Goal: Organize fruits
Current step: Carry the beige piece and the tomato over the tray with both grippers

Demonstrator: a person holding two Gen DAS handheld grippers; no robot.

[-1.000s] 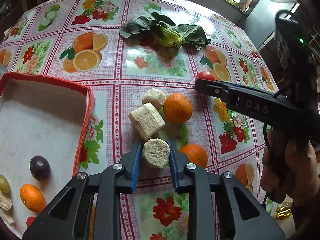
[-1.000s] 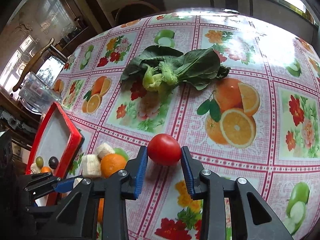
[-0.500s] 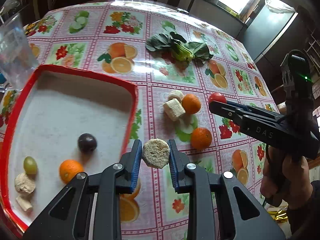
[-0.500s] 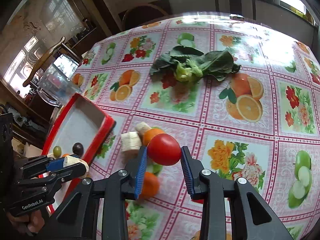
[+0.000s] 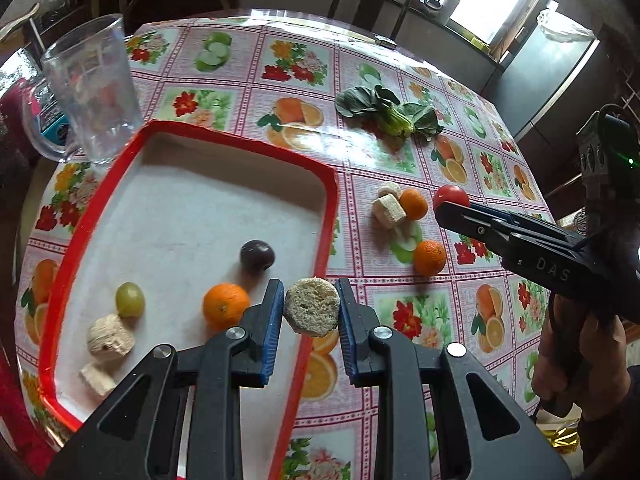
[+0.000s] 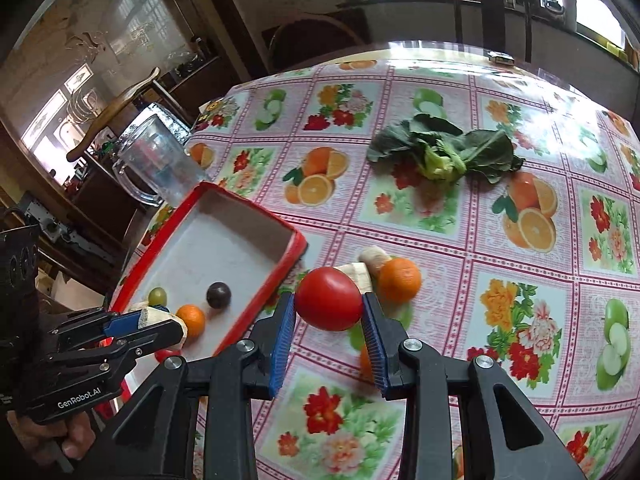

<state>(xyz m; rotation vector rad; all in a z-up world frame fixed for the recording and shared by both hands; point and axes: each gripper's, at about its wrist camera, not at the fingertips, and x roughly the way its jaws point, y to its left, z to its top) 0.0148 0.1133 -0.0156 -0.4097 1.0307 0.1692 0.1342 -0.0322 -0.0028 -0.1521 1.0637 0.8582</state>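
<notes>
My left gripper (image 5: pixel 310 296) is shut on a round beige fruit slice (image 5: pixel 312 308) and hangs over the right rim of the red tray (image 5: pixel 240 142). In the tray lie a dark plum (image 5: pixel 257 255), an orange (image 5: pixel 225 306), a green grape (image 5: pixel 129 299) and two beige pieces (image 5: pixel 110 336). My right gripper (image 6: pixel 328 300) is shut on a red tomato (image 6: pixel 329 298), held above the tablecloth just right of the tray (image 6: pixel 260 208). On the cloth remain two beige chunks (image 5: pixel 388 208) and two oranges (image 5: pixel 413 204) (image 5: pixel 429 256).
A leafy green vegetable (image 5: pixel 390 114) lies further back on the fruit-print tablecloth. A clear glass mug (image 5: pixel 94 88) stands at the tray's far left corner, near the table edge. Chairs and a counter stand behind the table. A hand (image 5: pixel 576 360) grips the right tool's handle.
Both grippers have risen and drawn back towards the tray, each keeping its fruit. The left one has come from over the pile on the cloth to over the tray's right rim.
</notes>
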